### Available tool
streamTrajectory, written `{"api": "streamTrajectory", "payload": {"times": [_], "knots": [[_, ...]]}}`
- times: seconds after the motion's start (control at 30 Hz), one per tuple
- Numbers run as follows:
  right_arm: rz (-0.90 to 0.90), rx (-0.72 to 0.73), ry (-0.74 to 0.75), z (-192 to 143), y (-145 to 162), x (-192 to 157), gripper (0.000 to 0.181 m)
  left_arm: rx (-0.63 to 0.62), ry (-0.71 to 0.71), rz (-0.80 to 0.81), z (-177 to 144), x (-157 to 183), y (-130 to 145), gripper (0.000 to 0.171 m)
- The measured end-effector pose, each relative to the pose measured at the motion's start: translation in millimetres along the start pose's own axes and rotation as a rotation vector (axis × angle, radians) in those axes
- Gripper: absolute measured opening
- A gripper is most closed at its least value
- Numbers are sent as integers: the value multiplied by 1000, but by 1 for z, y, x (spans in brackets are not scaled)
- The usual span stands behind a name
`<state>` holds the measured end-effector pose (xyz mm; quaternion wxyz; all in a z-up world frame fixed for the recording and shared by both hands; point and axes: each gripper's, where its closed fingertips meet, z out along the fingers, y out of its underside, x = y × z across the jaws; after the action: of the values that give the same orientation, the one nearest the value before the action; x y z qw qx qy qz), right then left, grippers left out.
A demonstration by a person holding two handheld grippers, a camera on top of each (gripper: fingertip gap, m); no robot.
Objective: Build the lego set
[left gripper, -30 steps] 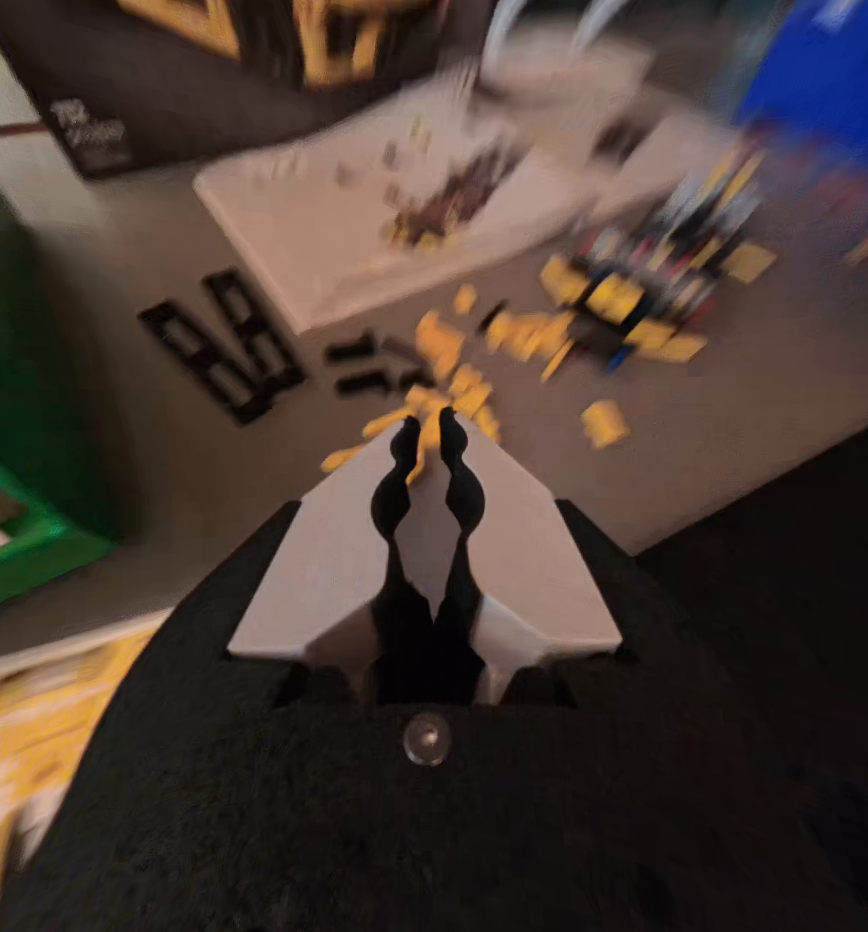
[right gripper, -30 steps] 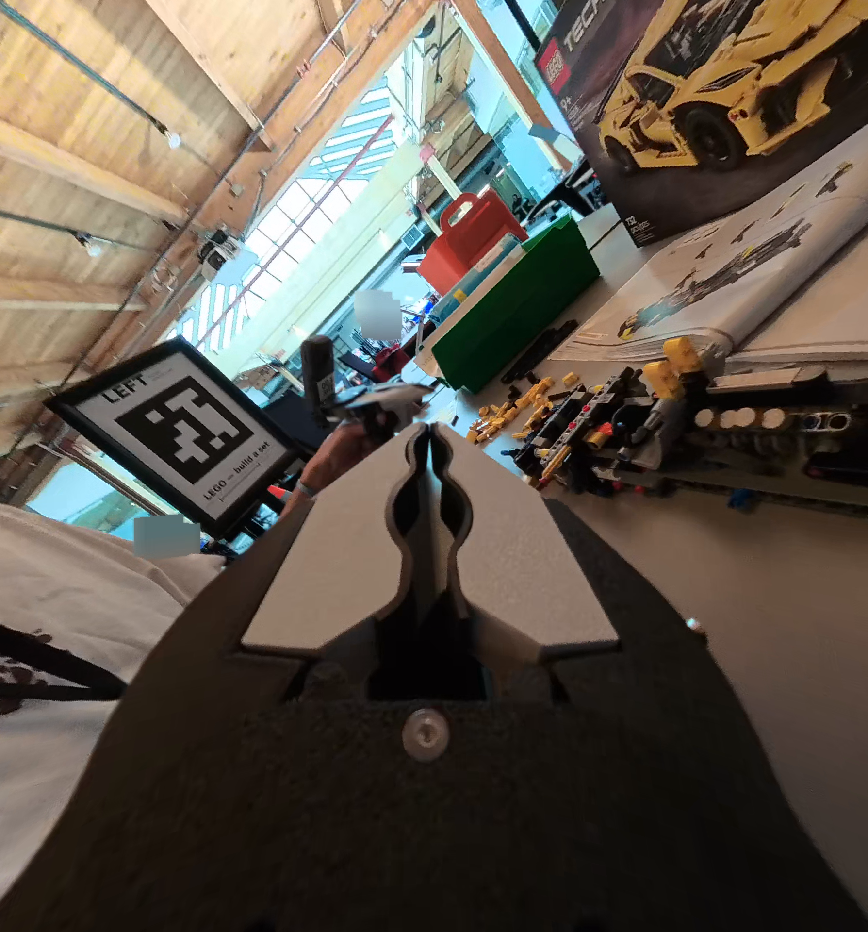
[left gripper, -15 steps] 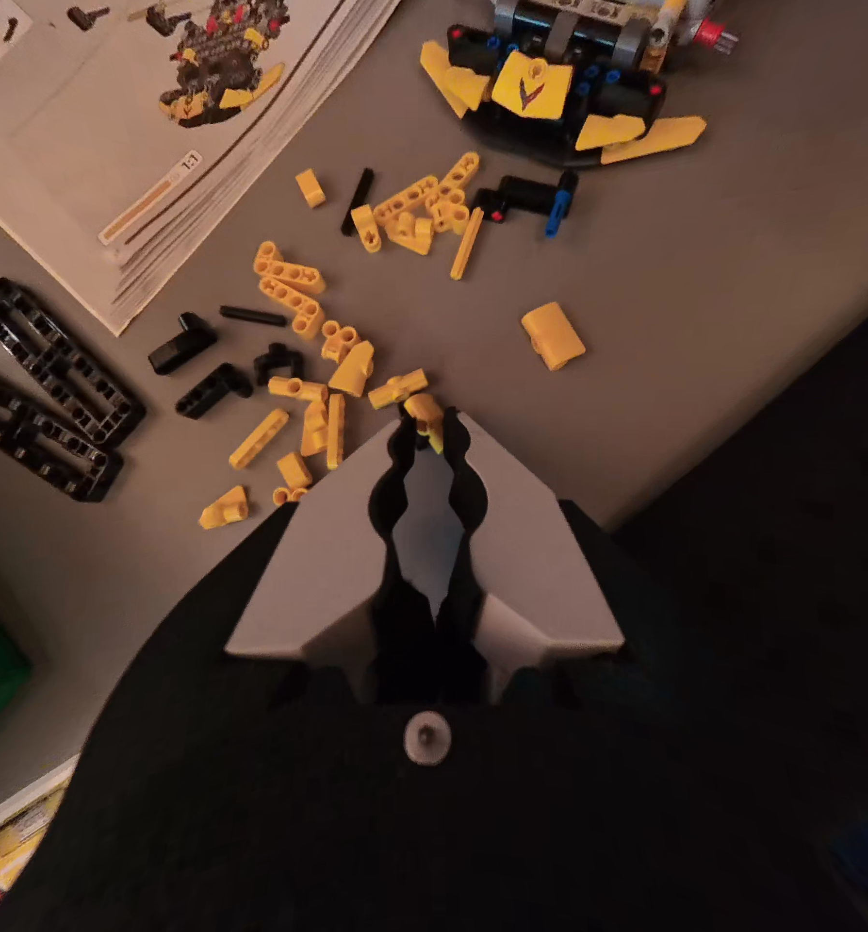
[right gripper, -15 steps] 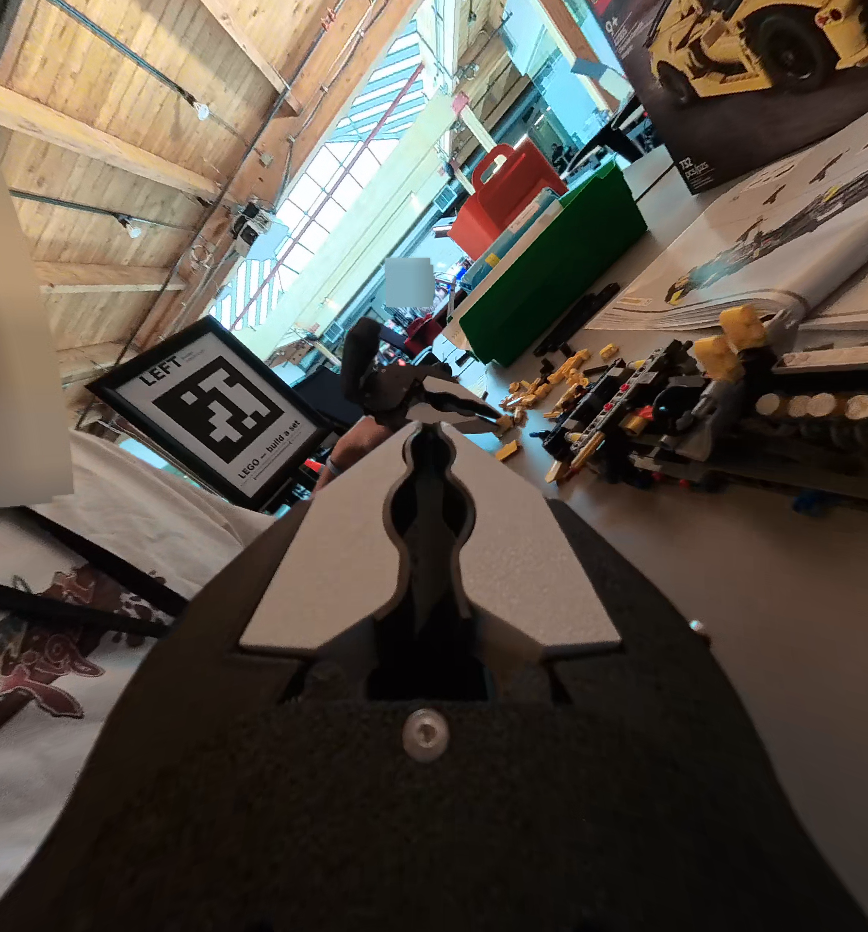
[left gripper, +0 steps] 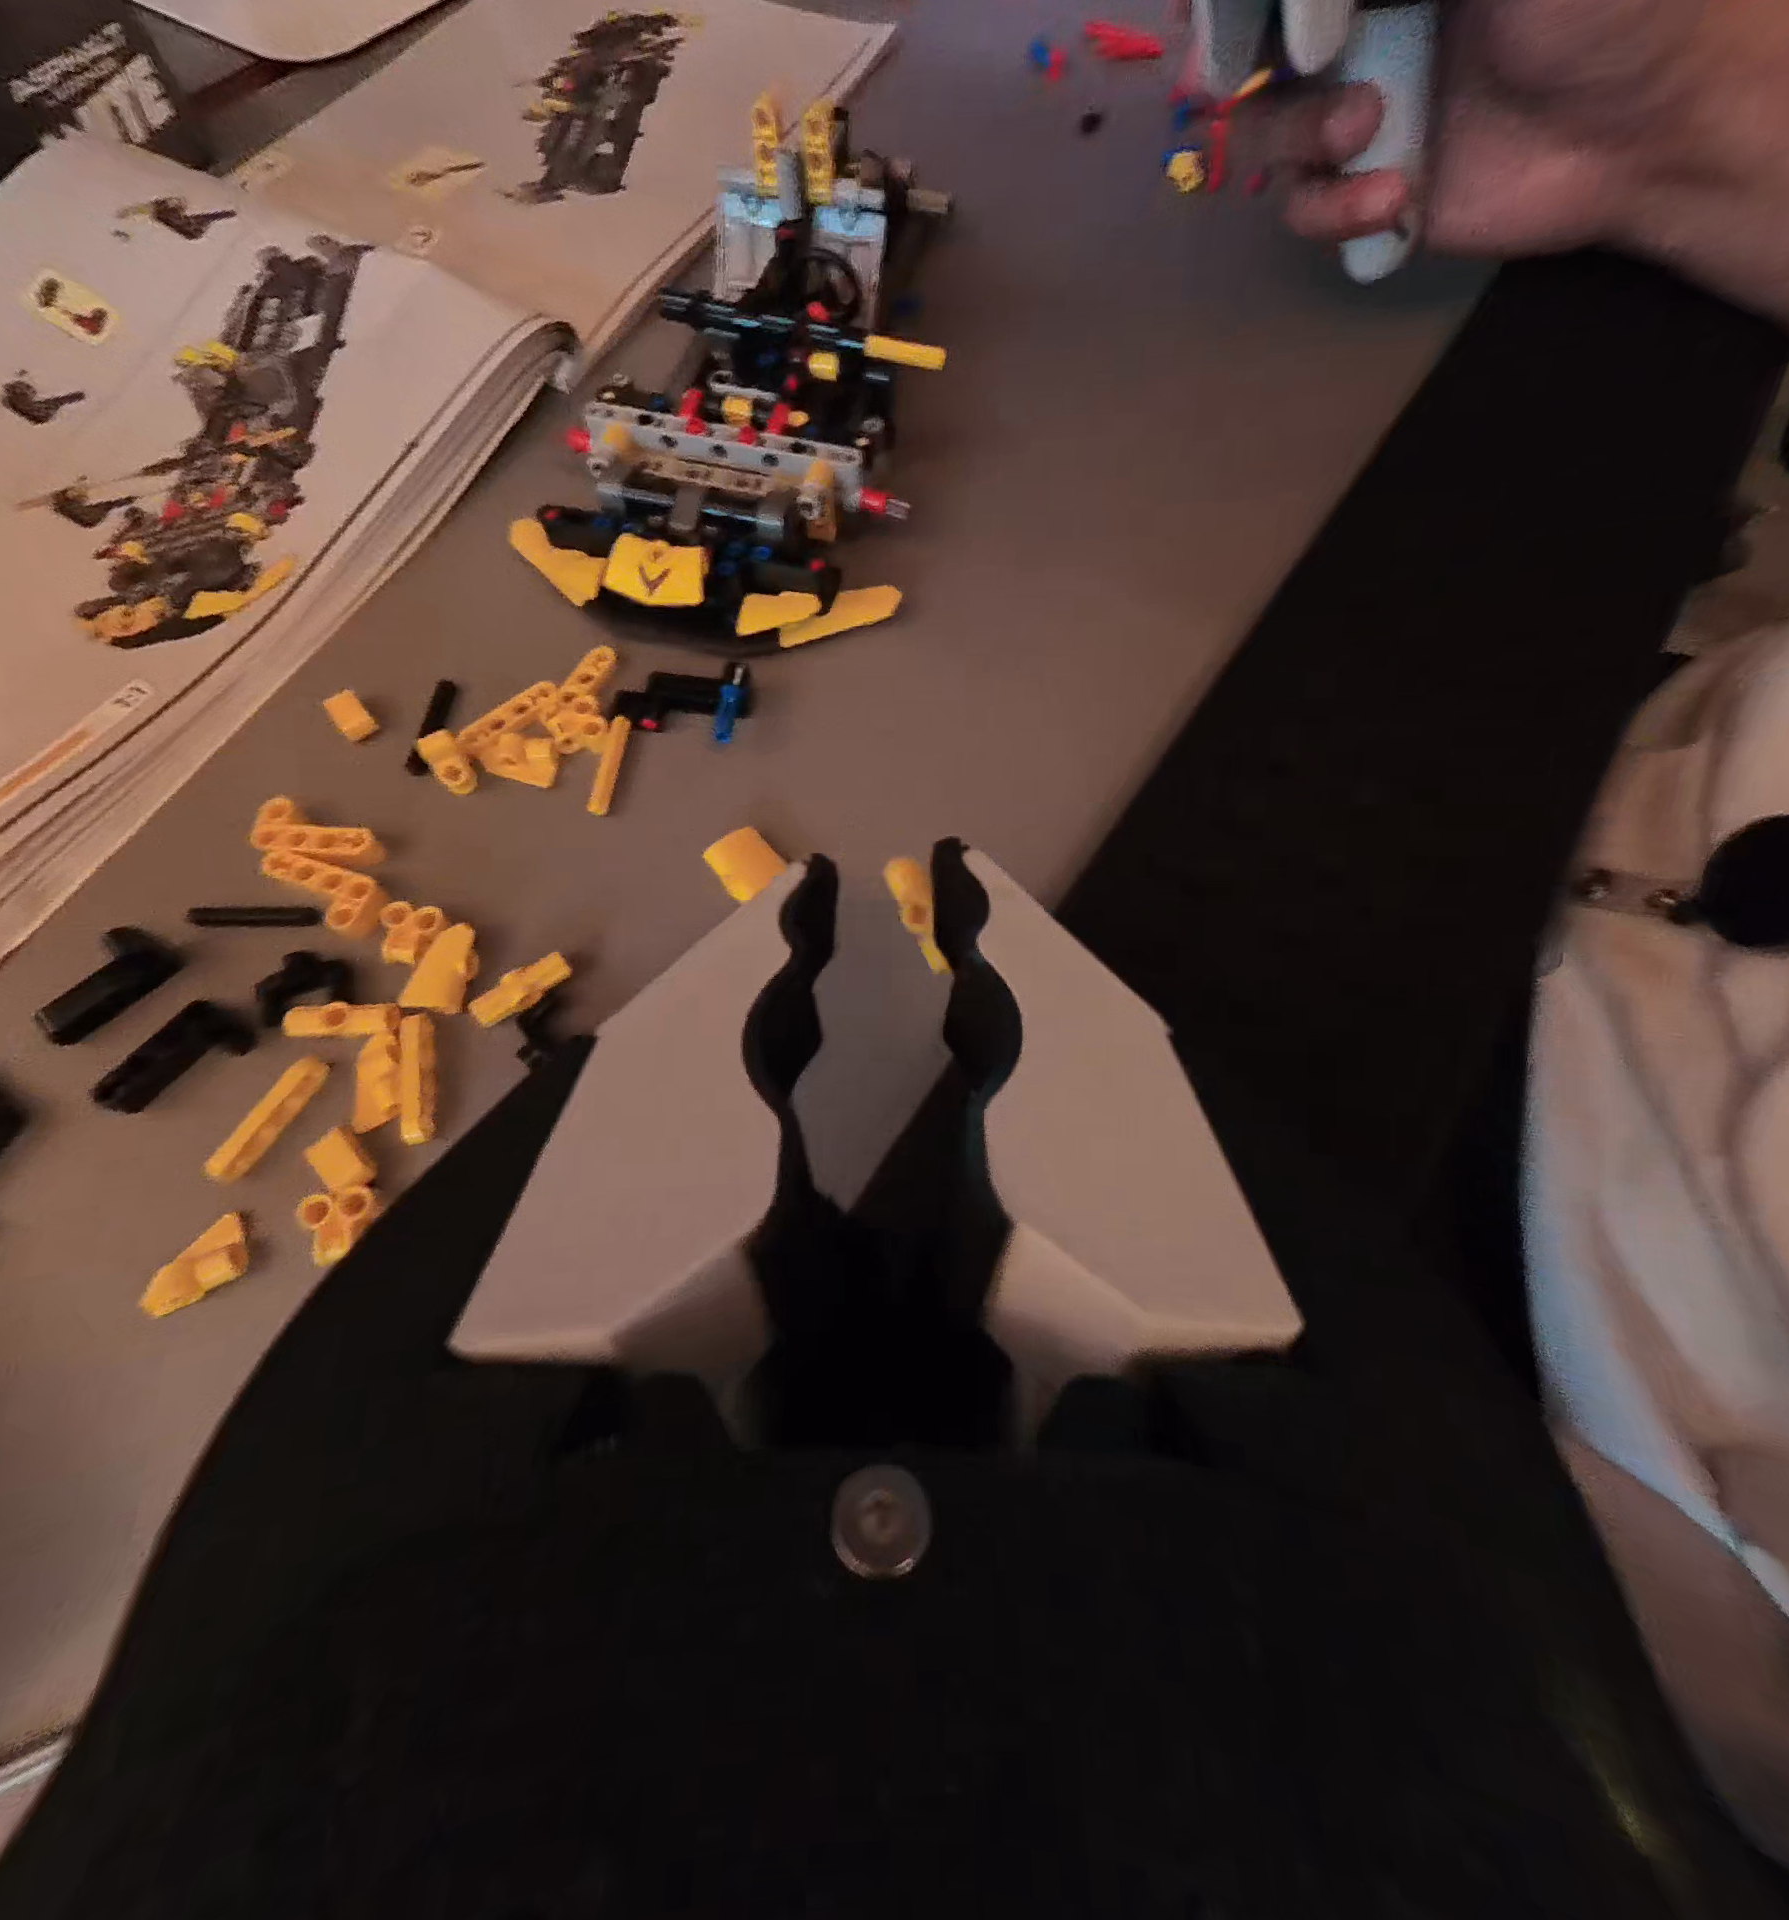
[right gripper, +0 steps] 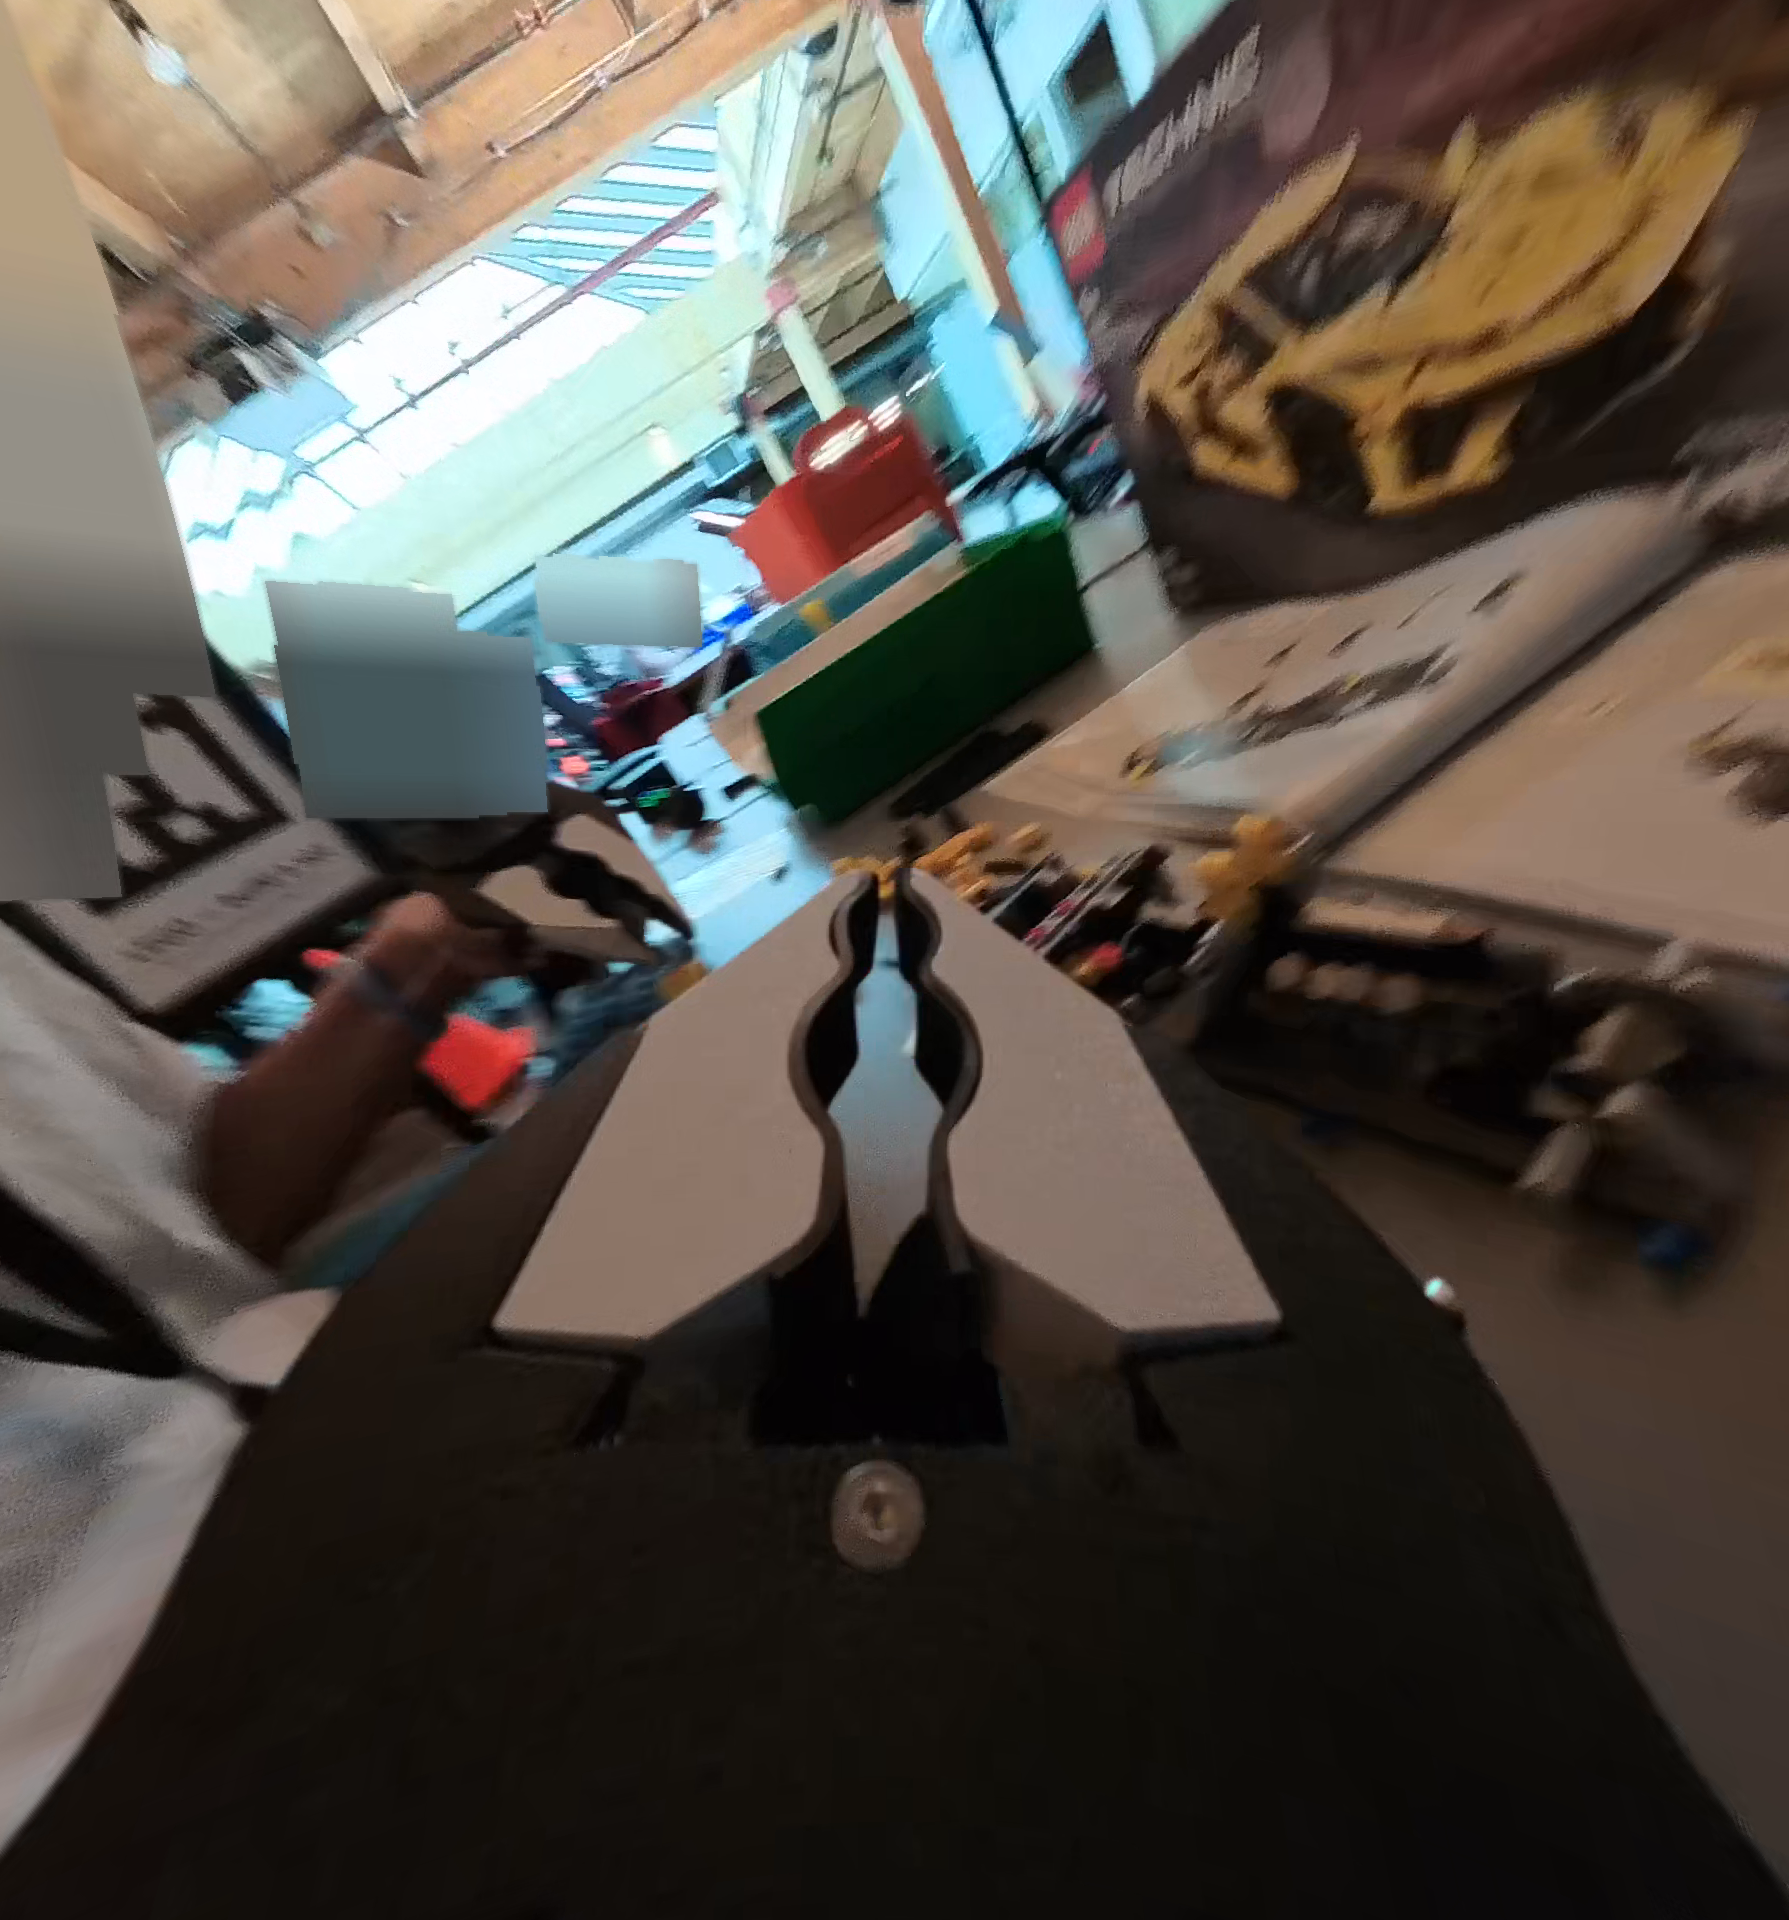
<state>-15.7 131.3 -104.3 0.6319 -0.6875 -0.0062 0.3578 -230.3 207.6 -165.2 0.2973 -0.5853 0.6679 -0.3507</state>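
Left wrist view gives us the half-built lego car on the grey table, beside the open instruction booklet, with loose yellow pieces scattered nearer us. Our left gripper stands wide apart, a small yellow piece against its right finger. Our right gripper is nearly closed, a narrow gap left, holding nothing we can see.

One part-built car model, one open instruction booklet, two hand-held grippers
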Motion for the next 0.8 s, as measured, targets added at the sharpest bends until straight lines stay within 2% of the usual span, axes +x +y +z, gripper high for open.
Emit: {"api": "streamTrajectory", "payload": {"times": [0.1,0.2,0.33,0.43,0.53,0.6,0.7,0.77,0.8], "knots": [[-259,79,109,-6,-10,5,7,6,-56,-29,7,-10,-4,20],[-396,65,134,-2,-7,1,8,17,-135,-91,24,-28,-11,19],[-396,-6,106,8,6,-3,11,-118,-134,-18,62,-34,-3,28],[-341,-14,72,8,8,-6,10,-157,-151,31,76,-45,-7,27],[-305,-19,58,7,10,-6,11,-194,-132,66,90,-48,-8,18],[-297,-24,46,8,11,-8,11,-281,-125,126,96,-46,4,4],[-233,-62,13,11,18,-13,11,-246,-117,246,91,-37,-3,2],[-88,-116,-80,17,25,-26,10,-57,-107,351,80,-21,-33,2],[-2,-126,-143,23,26,-35,16,61,-97,393,70,-11,-52,2]]}}
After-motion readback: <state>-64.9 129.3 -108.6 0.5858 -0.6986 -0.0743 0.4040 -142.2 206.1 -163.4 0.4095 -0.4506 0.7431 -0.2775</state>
